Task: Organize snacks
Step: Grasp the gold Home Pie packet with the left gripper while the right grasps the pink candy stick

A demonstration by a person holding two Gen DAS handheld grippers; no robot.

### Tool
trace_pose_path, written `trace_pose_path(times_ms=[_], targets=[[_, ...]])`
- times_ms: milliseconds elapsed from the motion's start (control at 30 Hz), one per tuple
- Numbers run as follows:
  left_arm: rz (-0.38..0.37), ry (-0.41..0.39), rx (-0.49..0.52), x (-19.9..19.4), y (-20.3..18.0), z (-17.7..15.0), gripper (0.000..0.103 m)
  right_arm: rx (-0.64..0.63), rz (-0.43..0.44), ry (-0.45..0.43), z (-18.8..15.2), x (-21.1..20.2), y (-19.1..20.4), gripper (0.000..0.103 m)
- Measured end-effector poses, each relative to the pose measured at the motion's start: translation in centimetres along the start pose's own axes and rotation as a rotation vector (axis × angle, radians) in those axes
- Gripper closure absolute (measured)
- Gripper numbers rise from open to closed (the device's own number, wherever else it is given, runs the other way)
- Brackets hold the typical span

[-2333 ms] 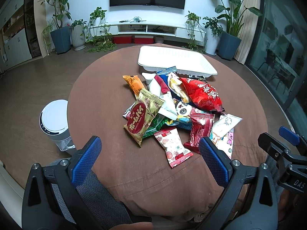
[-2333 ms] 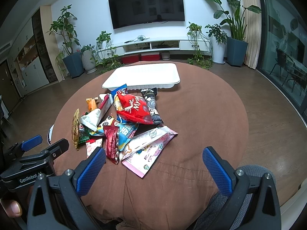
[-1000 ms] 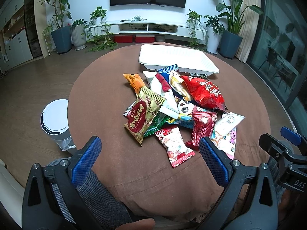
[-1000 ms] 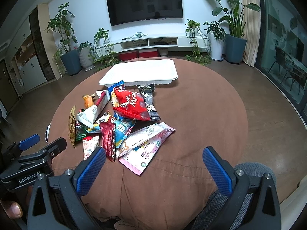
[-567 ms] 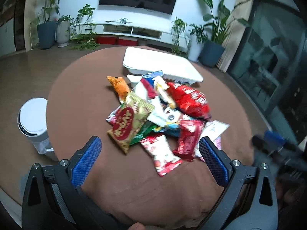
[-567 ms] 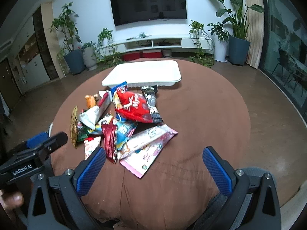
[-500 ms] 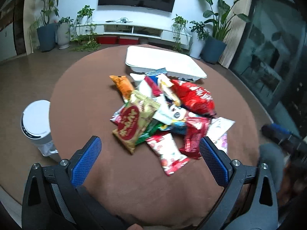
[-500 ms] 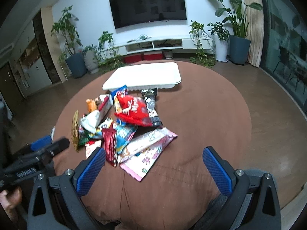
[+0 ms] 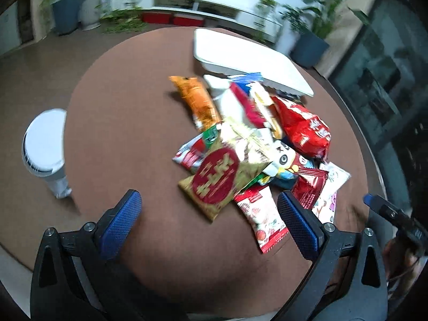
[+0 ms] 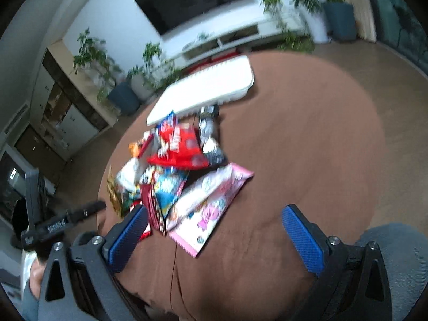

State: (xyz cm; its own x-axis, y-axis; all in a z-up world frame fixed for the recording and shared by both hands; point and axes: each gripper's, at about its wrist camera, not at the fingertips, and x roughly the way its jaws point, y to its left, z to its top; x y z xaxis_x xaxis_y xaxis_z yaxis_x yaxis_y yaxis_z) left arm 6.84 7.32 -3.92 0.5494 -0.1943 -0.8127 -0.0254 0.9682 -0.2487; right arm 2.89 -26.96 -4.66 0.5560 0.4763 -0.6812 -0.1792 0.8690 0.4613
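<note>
On the round brown table (image 9: pixel 128 123), the snack packets are lying heaped and overlapping just in front of the white tray (image 9: pixel 248 58), which is sitting empty. The left gripper (image 9: pixel 208 222) is hanging spread wide and empty near the gold packet (image 9: pixel 222 174); the right gripper (image 10: pixel 214 230) is closing slightly around nothing, beside the pink packet (image 10: pixel 208 208). Pinching into overlapped wrappers is risking dragging neighbours off the heap.
</note>
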Motion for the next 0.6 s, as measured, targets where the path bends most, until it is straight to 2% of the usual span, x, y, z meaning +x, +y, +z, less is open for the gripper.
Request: trace_pose_path(times_ms=[67, 133, 300, 500, 600], targets=[[-0.011, 0.017, 0.056, 0.4, -0.4, 0.6, 0.001, 0.025, 0.033, 0.031, 0.0, 0.5, -0.4, 0.017], [-0.041, 0.041, 0.112, 1.0, -0.5, 1.1, 0.002, 0.017, 0.026, 0.041, -0.1, 0.8, -0.3, 0.021], [-0.120, 0.087, 0.202, 1.9, 0.1, 2.4, 0.014, 0.009, 0.028, 0.043, -0.5, 1.0, -0.2, 0.025], [-0.216, 0.077, 0.254, 2.5, 0.7, 2.8, 0.014, -0.002, 0.037, 0.039, -0.5, 1.1, 0.2, 0.025], [-0.259, 0.098, 0.273, 2.5, 1.1, 3.0, 0.022, -0.001, 0.040, 0.046, -0.6, 1.2, 0.5, 0.025]])
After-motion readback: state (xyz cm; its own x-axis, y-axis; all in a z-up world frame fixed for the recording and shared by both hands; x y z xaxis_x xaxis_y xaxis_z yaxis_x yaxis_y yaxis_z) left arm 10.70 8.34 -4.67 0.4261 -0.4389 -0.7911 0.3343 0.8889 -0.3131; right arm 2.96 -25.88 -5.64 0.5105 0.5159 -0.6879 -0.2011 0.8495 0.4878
